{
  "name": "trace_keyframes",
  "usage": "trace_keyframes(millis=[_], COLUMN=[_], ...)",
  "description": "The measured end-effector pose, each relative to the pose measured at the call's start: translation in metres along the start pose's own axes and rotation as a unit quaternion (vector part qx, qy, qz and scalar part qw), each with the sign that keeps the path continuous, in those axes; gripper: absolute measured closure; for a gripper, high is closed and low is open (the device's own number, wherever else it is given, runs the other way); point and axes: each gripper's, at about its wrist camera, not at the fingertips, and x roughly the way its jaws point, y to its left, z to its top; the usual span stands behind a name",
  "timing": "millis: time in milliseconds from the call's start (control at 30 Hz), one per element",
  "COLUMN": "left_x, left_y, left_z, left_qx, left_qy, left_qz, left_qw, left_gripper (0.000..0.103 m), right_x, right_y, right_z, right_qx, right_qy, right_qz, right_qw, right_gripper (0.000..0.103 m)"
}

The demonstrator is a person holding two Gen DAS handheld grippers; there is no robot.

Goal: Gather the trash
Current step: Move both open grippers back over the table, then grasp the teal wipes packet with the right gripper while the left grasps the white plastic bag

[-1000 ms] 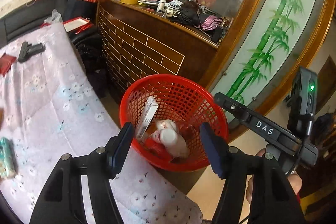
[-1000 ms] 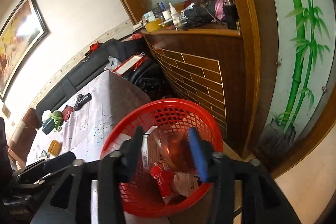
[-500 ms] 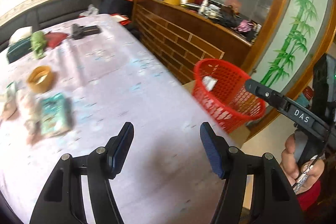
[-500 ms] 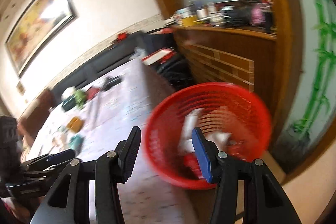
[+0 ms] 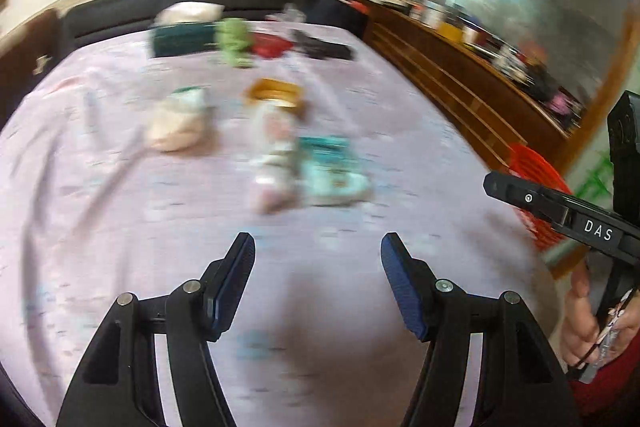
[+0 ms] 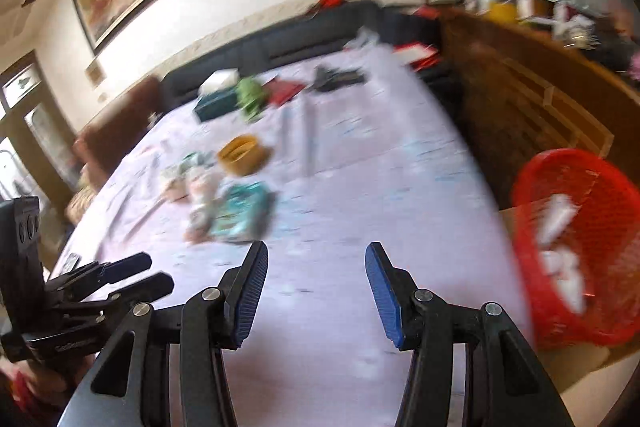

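lying ahead of both grippers on the pale tablecloth (image 5: 120,187): a teal packet (image 5: 332,167), touching a white-and-pink wrapper (image 5: 274,155) on its left, a crumpled pale bag (image 5: 176,121) further left, a yellow tape roll (image 5: 276,95) just beyond. waiting off to the right, below the table edge: red basket (image 6: 580,239), already holding white scraps.

hanging open and empty over bare cloth: left gripper (image 5: 318,281). likewise open with nothing between its pads, and just been widening: right gripper (image 6: 316,293).

going well here probably means slowing down, picking one piece, most likely the near teal packet, and straddling it with the jaws across its narrow side, pressing low so the pads catch the thin film rather than the cloth.

smearing everything: motion blur, so telling wrappers from keepers is uncertain. cut off in the left view: most of the basket, behind the other gripper's body. too blurred to name: the green and dark things at the far end.
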Motion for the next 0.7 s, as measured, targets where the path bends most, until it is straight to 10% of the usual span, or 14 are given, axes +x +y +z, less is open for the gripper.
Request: trace_keyframes(millis=[600,700], left_x=[-0.012,-0.003], left_y=[0.069,0.058], left_z=[0.007,0.016], left_qx=[-0.055,-0.041], left_qy=[-0.011,-0.005], left_qz=[0.049,0.046], left_qw=[0.9972,0.9981], left_gripper=[0.039,0.039], right_x=[0.167,0.166], right_y=[0.087,0.088], right_z=[0.032,0.033], right_qx=[-0.045,-0.054], right_qy=[0.116,0.112], right_qz=[-0.040,-0.023], right_qw=[0.991,0.992], right_gripper=[0.040,0.065])
